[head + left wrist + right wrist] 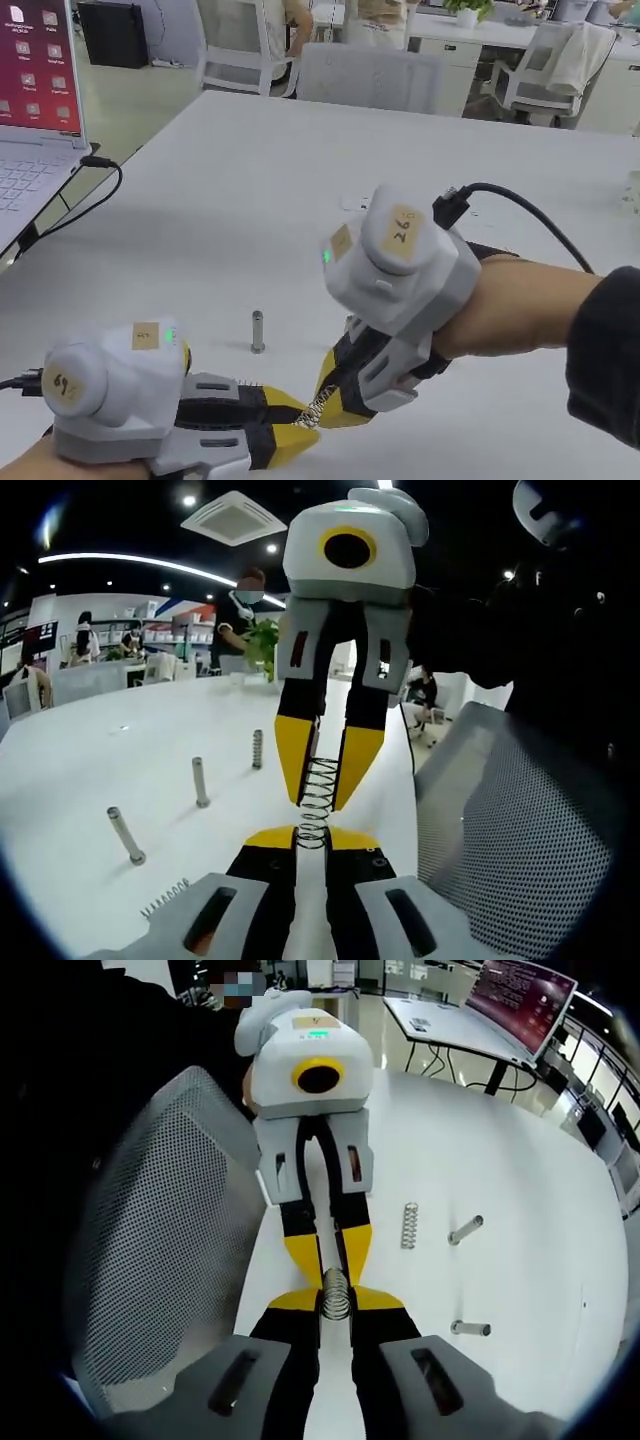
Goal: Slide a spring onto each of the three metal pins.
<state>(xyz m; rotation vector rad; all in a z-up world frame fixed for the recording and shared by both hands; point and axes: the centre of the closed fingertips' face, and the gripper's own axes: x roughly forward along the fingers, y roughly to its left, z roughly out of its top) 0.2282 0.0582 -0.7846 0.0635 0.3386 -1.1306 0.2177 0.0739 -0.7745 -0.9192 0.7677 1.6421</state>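
Observation:
A thin steel spring [318,408] hangs between my two grippers low in the head view. The left gripper [313,838] is shut on one end of the spring [316,798]. The right gripper [335,1302] faces it tip to tip and is shut on the other end of the spring [335,1293]. Three upright metal pins stand on the white table: a near pin [127,835], a middle pin [200,781] and a far pin [257,748] that looks ribbed, as if a spring sits on it. A loose spring [165,898] lies on the table beside the left gripper.
An open laptop [35,100] with a black cable [100,165] sits at the table's left edge. A grey mesh chair back [520,820] is close behind the grippers. Chairs and desks stand beyond the white table [300,180].

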